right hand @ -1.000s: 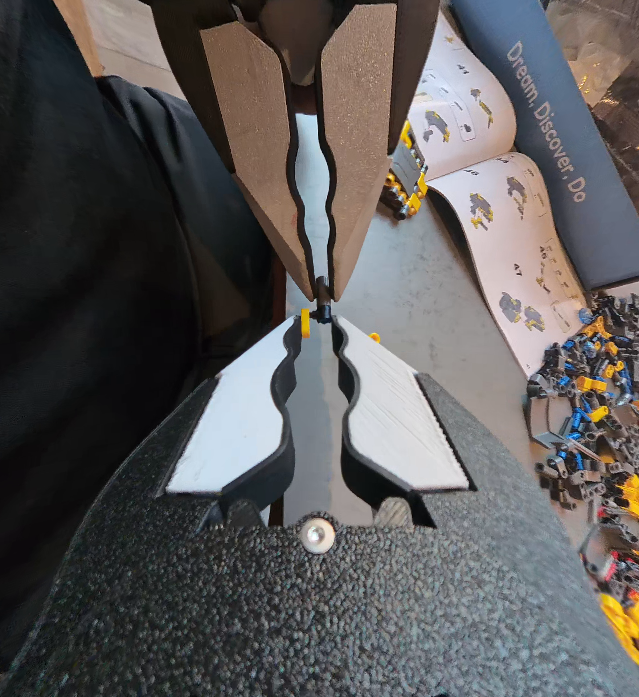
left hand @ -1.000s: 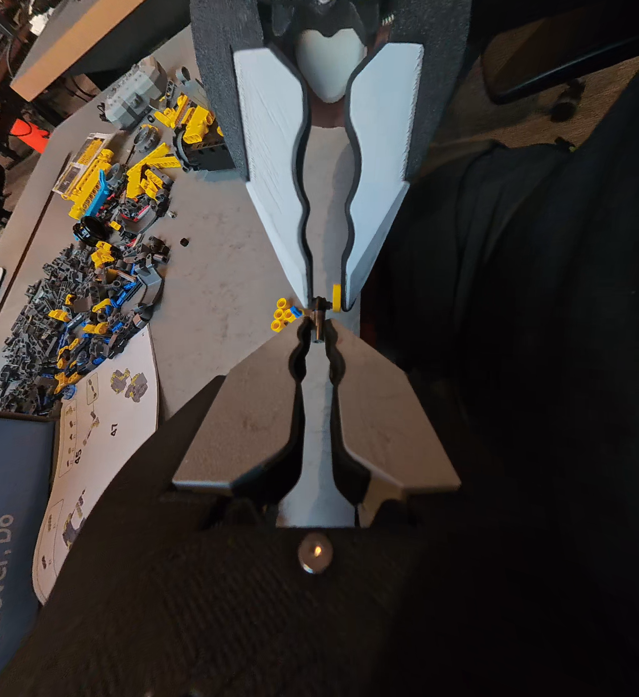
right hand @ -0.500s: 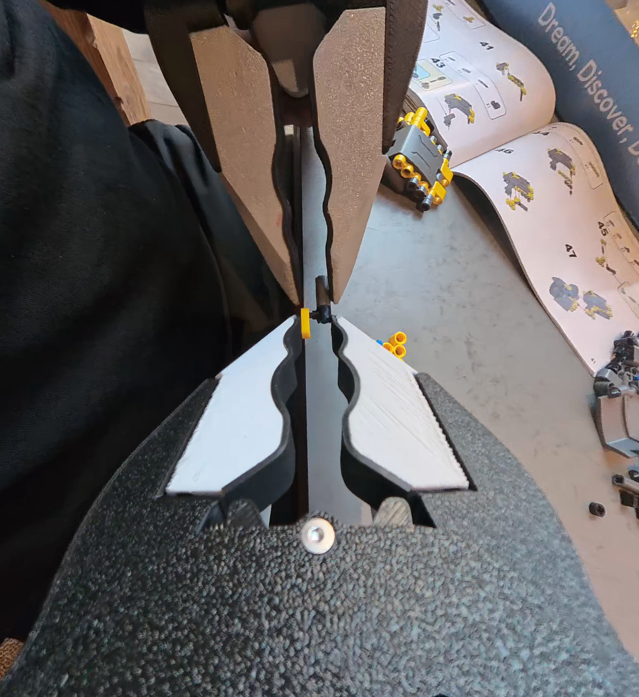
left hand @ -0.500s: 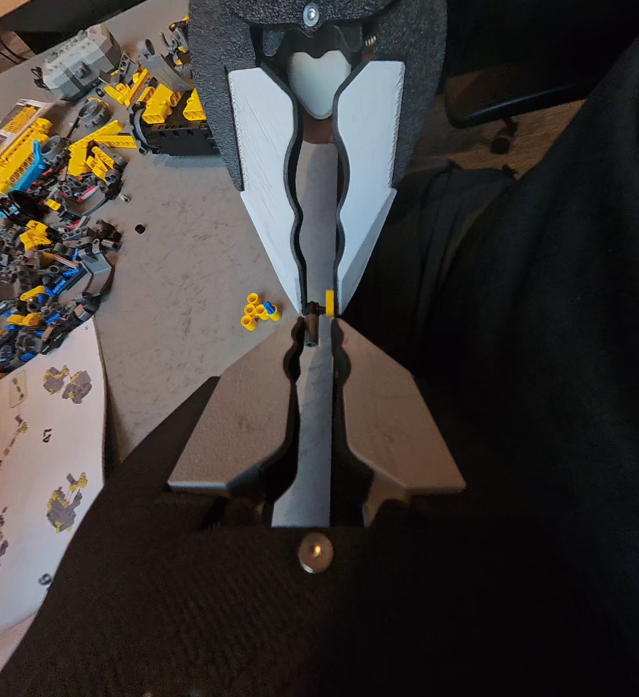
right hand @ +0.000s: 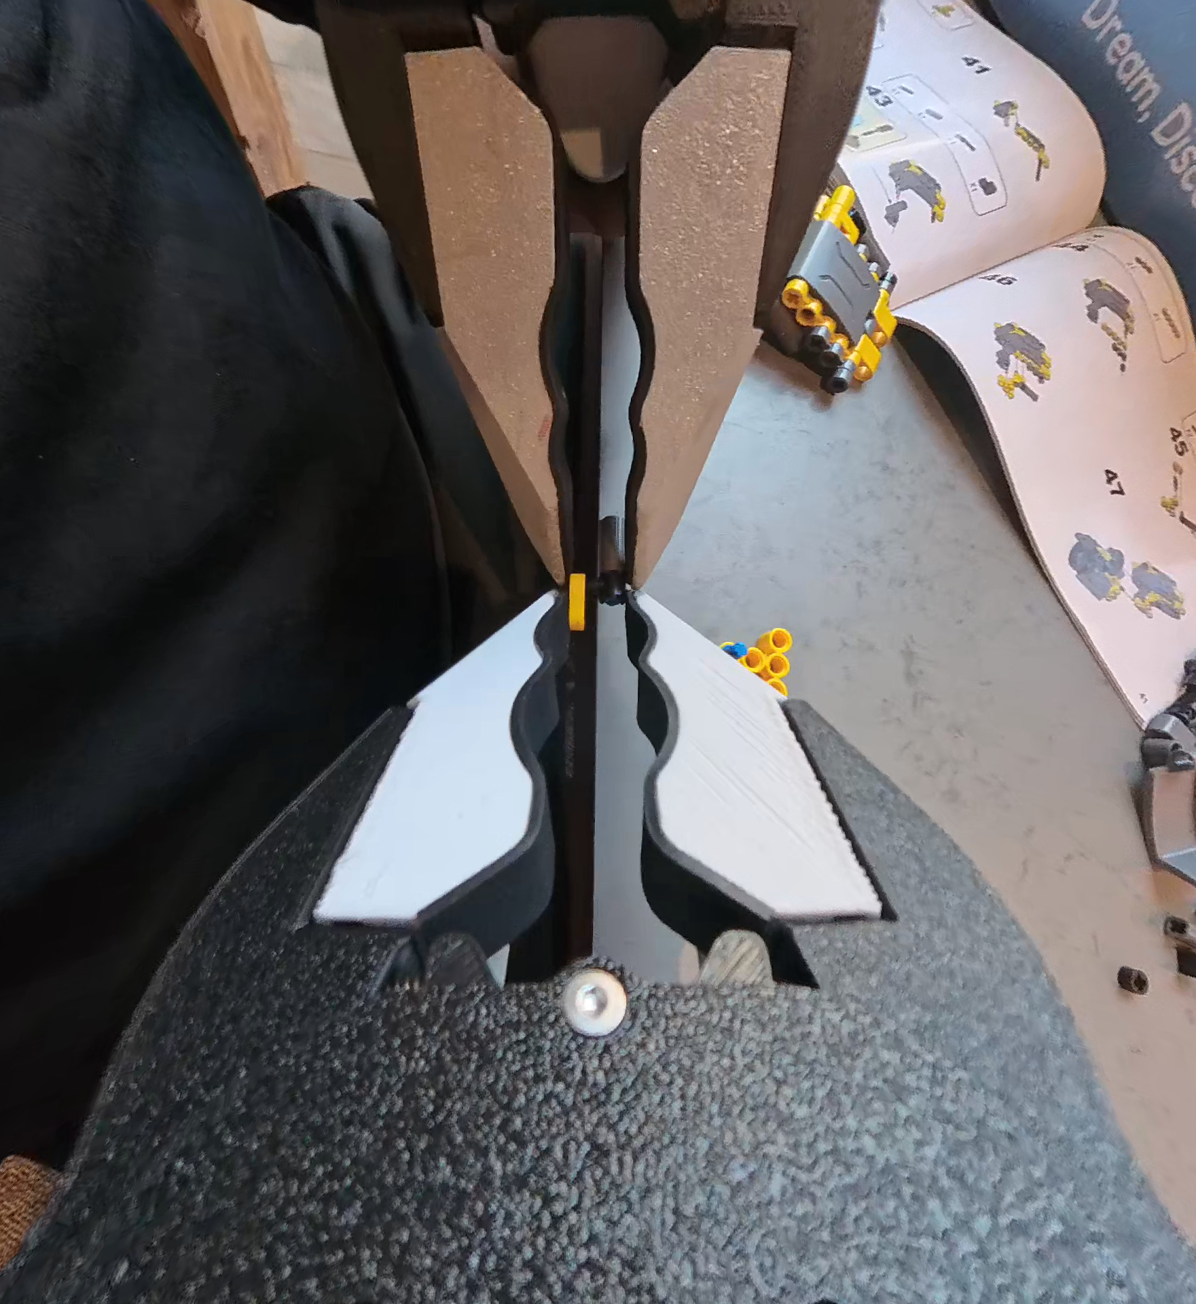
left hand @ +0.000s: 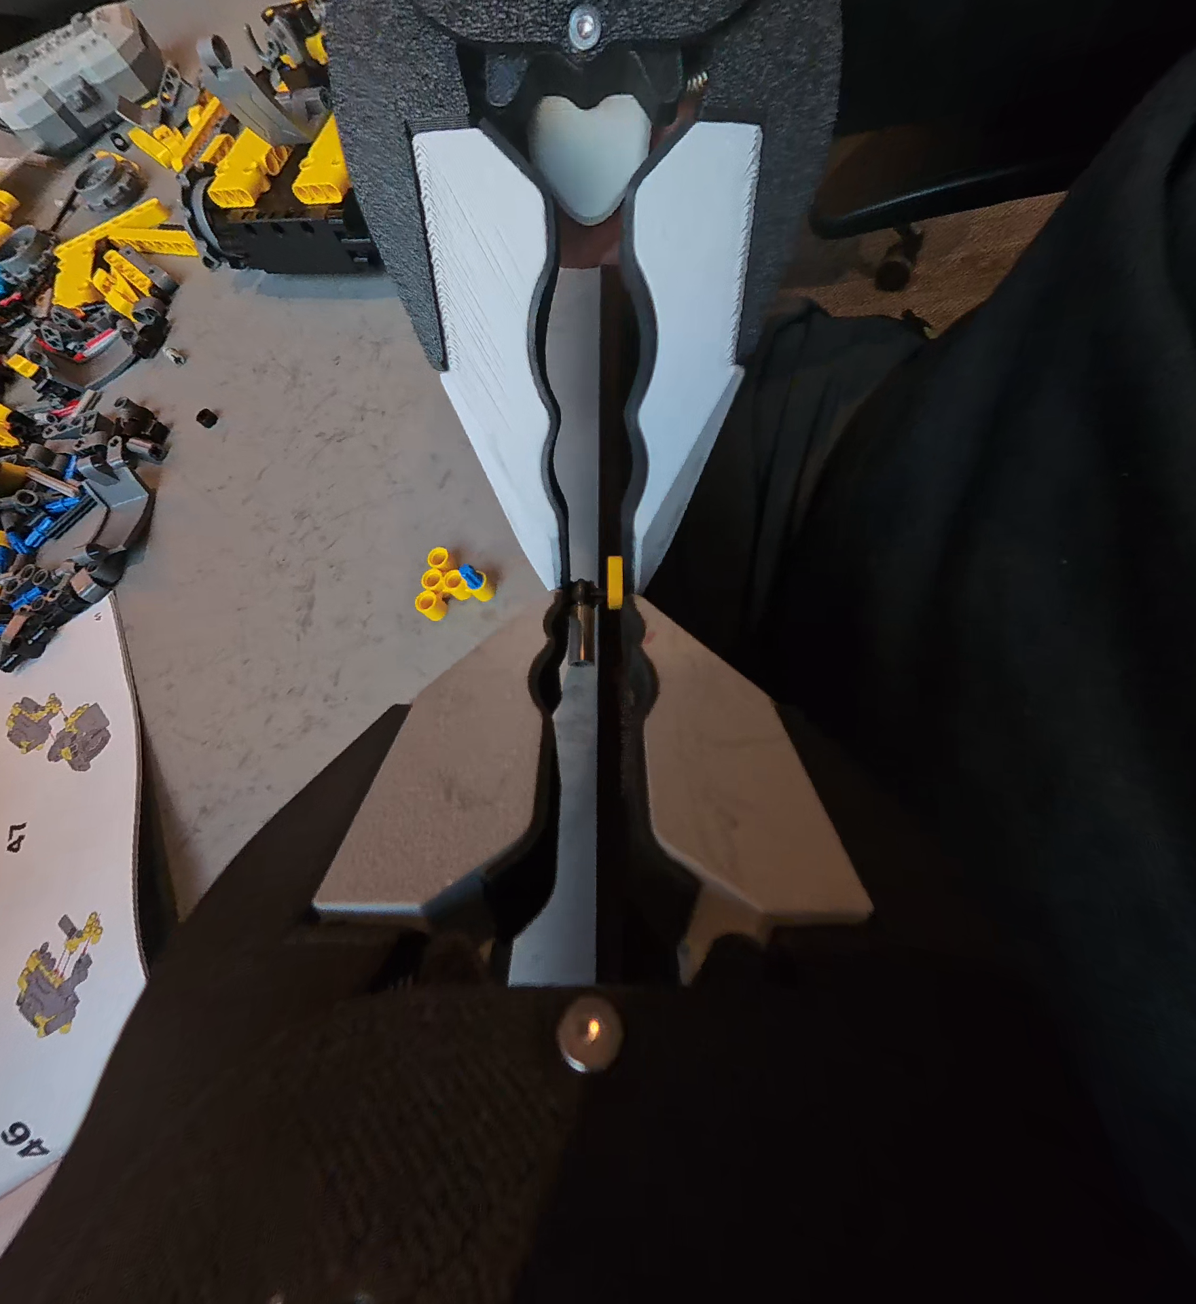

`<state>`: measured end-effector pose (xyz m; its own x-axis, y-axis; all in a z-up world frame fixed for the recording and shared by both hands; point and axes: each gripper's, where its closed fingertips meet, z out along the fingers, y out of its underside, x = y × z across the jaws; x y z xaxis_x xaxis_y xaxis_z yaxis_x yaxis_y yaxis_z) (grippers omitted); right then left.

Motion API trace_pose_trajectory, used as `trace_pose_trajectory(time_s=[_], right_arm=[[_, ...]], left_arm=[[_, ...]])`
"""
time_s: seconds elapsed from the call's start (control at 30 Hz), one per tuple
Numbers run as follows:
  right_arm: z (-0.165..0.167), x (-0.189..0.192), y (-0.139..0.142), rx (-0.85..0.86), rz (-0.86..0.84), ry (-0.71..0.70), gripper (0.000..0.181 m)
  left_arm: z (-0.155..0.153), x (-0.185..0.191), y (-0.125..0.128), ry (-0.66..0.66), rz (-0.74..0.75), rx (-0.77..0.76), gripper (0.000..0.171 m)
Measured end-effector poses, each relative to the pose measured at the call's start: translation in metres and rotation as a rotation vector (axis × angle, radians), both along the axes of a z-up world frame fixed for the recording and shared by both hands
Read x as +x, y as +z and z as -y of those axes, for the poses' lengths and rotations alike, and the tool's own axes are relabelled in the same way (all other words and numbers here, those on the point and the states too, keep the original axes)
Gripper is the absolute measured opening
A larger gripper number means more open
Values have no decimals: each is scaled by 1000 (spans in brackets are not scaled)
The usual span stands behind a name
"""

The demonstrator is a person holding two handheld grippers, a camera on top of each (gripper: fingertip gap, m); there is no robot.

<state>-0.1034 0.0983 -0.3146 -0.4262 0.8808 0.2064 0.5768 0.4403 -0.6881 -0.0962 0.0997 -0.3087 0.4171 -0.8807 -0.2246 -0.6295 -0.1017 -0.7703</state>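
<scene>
My right gripper (right hand: 591,600), with white fingers, is shut on a small piece: a yellow disc (right hand: 577,600) joined to a black connector (right hand: 609,586). A black tube (right hand: 612,540) sticks out of this piece towards my left gripper (left hand: 598,607), which meets it tip to tip. In the left wrist view the black tube (left hand: 581,635) lies between my brown fingers. It rests by one pad and a gap shows on the other side, so the left gripper is open. The yellow disc (left hand: 614,582) sits at the white fingertips. Both grippers hover over the grey table's (left hand: 284,494) near edge.
A yellow connector cluster with a blue pin (left hand: 450,584) lies on the table just left of the tips. A pile of grey, blue and yellow parts (left hand: 30,494), an open instruction booklet (right hand: 1075,353) and a small grey-yellow assembly (right hand: 838,296) lie beyond. A person's dark clothing (left hand: 1004,635) fills one side. My left and right fingertips are right by each other.
My left jaws have opened off the black tube, which stays on the piece in the right gripper. Both grippers have shifted a little over the table, still tip to tip.
</scene>
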Motion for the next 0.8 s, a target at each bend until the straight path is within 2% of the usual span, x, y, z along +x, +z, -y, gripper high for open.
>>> trace_pose_trajectory(time_s=[0.53,0.8], right_arm=[[0,-5,7,102,-23,1,10],[-4,-8,10,63,-37,-27,11]], left_arm=[[2,-4,7,-7,-20,52,8],[-2,-8,11,14,-16,88,8]])
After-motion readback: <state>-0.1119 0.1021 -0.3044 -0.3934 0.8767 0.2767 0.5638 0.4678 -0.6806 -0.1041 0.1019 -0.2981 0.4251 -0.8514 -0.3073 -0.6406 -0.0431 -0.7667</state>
